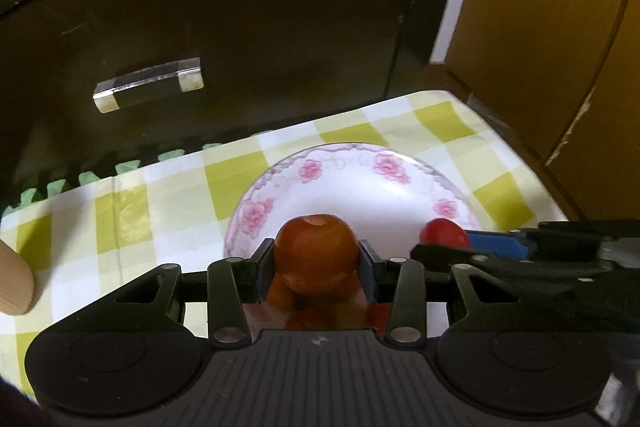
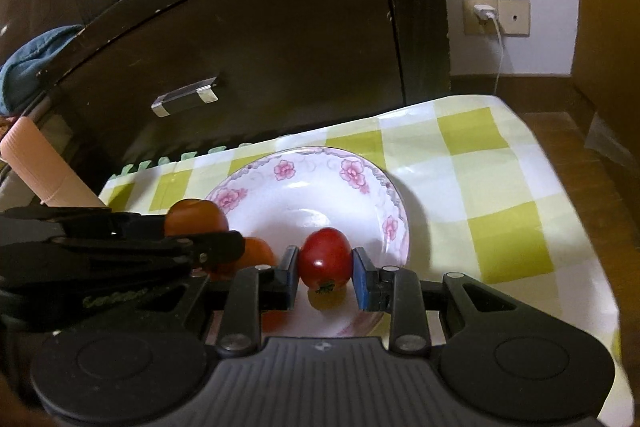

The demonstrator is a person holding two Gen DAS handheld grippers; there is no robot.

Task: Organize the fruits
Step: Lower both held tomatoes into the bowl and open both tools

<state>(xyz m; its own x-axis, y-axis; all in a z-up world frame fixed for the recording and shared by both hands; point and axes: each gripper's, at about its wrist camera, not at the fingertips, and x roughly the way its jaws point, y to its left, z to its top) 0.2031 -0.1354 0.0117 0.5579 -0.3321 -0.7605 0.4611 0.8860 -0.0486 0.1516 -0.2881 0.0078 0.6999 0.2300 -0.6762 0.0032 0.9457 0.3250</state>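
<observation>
Left tongs (image 1: 316, 259) pinch an orange-brown fruit (image 1: 316, 251) over the near rim of a floral plate (image 1: 348, 187). Right tongs (image 2: 325, 265), just beside, pinch a red tomato (image 2: 325, 259) above the plate's basin. The checked surface (image 2: 500, 187) lies bare rightward to its edge; a dark cabinet (image 2: 280, 59) stands close behind, possibly touching.

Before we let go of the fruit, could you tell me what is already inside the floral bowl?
The bowl shows bare white inside; an orange fruit sits at its near left edge. The grippers and their held fruits cover the near part, so I cannot tell what lies there.
</observation>
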